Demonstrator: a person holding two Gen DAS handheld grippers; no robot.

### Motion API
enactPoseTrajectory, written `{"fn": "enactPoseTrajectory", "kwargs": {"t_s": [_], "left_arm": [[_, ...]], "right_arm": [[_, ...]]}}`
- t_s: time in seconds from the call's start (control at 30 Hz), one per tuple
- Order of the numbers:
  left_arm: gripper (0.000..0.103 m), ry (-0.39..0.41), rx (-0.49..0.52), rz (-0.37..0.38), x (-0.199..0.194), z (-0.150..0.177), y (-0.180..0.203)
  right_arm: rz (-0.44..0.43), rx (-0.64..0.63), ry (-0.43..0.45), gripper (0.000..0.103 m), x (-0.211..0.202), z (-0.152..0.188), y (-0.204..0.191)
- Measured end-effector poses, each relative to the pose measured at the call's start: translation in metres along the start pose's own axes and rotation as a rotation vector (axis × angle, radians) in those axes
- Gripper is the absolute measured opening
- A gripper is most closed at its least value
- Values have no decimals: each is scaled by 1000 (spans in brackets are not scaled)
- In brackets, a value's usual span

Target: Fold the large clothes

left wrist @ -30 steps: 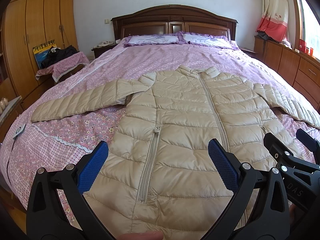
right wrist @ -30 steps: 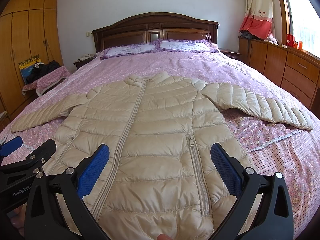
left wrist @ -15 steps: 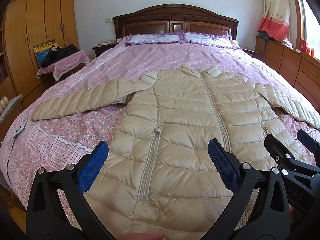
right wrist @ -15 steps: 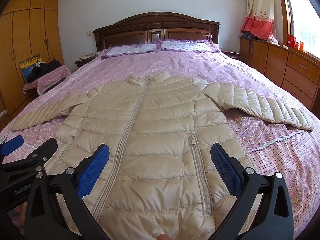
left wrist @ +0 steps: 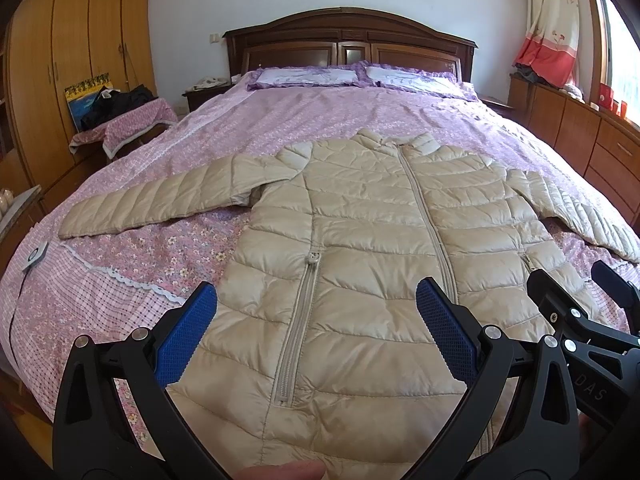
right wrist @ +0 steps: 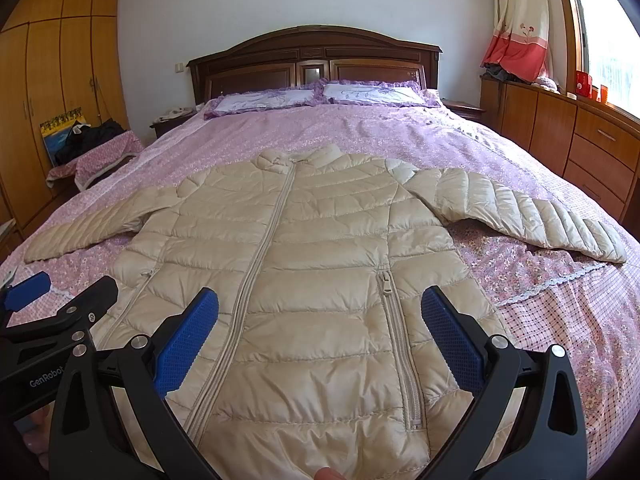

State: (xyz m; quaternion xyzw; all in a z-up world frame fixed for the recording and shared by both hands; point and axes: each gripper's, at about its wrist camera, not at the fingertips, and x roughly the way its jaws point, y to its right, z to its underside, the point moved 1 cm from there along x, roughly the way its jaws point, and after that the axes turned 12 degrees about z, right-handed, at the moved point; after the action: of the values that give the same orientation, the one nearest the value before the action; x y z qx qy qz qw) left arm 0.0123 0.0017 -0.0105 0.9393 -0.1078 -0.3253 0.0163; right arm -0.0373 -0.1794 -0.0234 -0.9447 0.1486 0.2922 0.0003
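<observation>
A beige quilted down jacket [left wrist: 384,248] [right wrist: 296,264] lies flat and zipped on the bed, collar toward the headboard, both sleeves spread sideways. My left gripper [left wrist: 316,300] hovers open above the jacket's lower left part, over the pocket zip, holding nothing. My right gripper [right wrist: 320,304] hovers open above the lower right part, also holding nothing. Each gripper shows at the edge of the other's view: the right gripper [left wrist: 580,280] and the left gripper [right wrist: 68,284].
The bed [left wrist: 360,120] has a pink floral cover, purple pillows [right wrist: 316,96] and a dark wooden headboard [right wrist: 316,60]. Wooden wardrobes [left wrist: 80,48] and a covered stool with dark items [left wrist: 120,116] stand at the left. A low wooden dresser [right wrist: 580,136] runs along the right under the window.
Both views have tilted up very slightly, so the jacket sits a little lower in frame. The jacket has not moved and both grippers stay open.
</observation>
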Motion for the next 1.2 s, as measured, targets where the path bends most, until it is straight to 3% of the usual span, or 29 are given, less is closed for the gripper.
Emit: {"fn": "enactPoseTrajectory", "kwargs": {"t_s": [0.4,0.57,0.73,0.9,0.97,1.03,1.2], "left_arm": [[99,16,-12,36,0,0,-3],[99,38,-82,43,3,-3,-29],[99,75,-321,73,17,-16,-99],[99,86,-525,21,46,-26,-182],[99,85,-628,48,61,-27,-215],[99,89,-749,125,81,-24,-250],[99,115,-952,158,117,-4,-317]], "right_arm": [[-19,-12,-1,98,-3,-2,-1],[-43,-41,-2,98,-1,1,-12],[-66,-71,-16,98,8,4,-25],[-78,-101,-24,98,19,10,-37],[-76,-122,-28,98,22,13,-42],[-74,-141,-34,98,24,15,-45],[-73,-198,-53,98,35,20,-57]]}}
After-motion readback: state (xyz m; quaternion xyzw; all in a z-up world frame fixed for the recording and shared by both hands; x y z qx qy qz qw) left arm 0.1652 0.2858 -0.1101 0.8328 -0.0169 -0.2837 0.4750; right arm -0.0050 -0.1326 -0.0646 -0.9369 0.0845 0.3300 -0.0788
